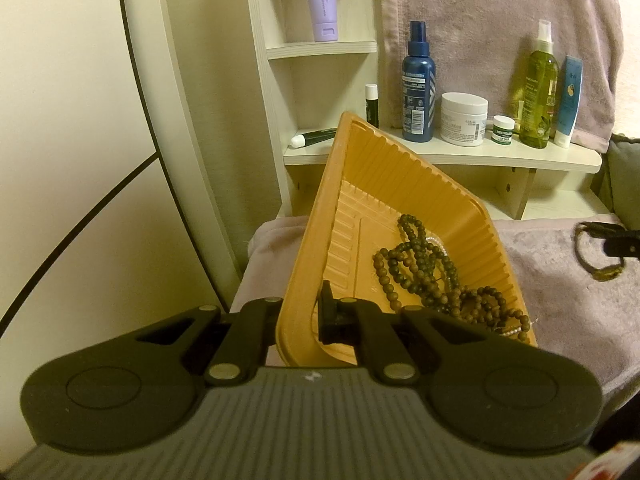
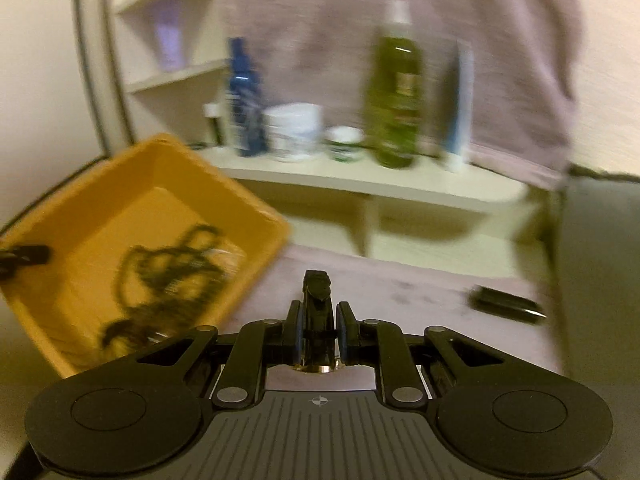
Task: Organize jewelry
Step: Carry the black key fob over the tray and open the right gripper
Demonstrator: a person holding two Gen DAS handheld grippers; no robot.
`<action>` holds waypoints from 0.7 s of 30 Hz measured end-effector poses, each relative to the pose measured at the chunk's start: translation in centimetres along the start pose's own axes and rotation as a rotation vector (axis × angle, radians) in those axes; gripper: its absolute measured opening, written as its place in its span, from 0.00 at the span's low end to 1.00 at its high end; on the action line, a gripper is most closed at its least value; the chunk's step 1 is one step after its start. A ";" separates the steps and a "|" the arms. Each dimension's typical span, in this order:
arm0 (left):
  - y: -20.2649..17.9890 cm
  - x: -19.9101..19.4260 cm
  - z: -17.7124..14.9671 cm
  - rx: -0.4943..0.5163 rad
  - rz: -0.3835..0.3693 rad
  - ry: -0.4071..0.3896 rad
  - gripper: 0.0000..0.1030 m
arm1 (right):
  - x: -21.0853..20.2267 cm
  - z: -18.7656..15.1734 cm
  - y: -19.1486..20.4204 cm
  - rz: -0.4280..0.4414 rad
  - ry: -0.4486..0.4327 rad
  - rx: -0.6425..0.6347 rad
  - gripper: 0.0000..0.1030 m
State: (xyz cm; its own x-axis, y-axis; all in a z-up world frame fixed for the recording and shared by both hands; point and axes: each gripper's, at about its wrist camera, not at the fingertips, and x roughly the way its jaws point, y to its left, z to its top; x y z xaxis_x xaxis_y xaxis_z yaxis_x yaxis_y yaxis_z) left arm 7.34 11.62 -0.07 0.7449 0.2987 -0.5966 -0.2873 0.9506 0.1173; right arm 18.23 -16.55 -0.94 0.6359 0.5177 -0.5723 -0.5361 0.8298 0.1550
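The orange tray (image 1: pixel 400 184) hung tilted above the pink cloth (image 1: pixel 560 276), its near rim pinched between the closed fingers of the left gripper (image 1: pixel 302 316). Brown bead strands (image 1: pixel 432 268) lay heaped in its lower corner. The right gripper (image 2: pixel 318 336) was clamped on a black-strapped watch (image 2: pixel 318 304), just beside the tray.

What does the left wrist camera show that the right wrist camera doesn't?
Only the left wrist view shows the left gripper clamped on the orange tray's rim and the individual brown beads inside, in sharp focus. Only the right wrist view, which is blurred, shows the right gripper shut on a dark watch strap, plus a black object on the cloth. Both show the tray, beads, and the bottle shelf.
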 end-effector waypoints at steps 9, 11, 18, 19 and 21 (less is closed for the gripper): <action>0.1 0.0 0.0 -0.006 -0.002 0.002 0.05 | 1.9 2.5 6.2 0.164 -0.017 -0.076 0.17; 0.1 0.0 0.0 -0.007 -0.003 0.002 0.05 | 2.3 2.8 7.2 0.188 -0.017 -0.087 0.17; 0.3 0.1 -0.1 -0.010 -0.005 0.002 0.05 | 3.7 3.1 9.2 0.242 0.002 -0.096 0.17; 0.3 0.1 -0.1 -0.009 -0.005 0.002 0.05 | 3.9 3.1 9.4 0.247 0.008 -0.096 0.17; 0.3 0.1 -0.1 -0.010 -0.005 0.002 0.05 | 4.4 3.0 9.5 0.258 0.020 -0.097 0.17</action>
State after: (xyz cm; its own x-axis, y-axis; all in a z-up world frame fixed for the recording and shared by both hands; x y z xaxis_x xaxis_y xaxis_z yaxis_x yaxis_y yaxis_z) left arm 7.28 11.93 -0.20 0.7450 0.2936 -0.5990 -0.2893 0.9513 0.1064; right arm 17.65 -5.74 0.43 0.4610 0.7041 -0.5401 -0.7299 0.6470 0.2204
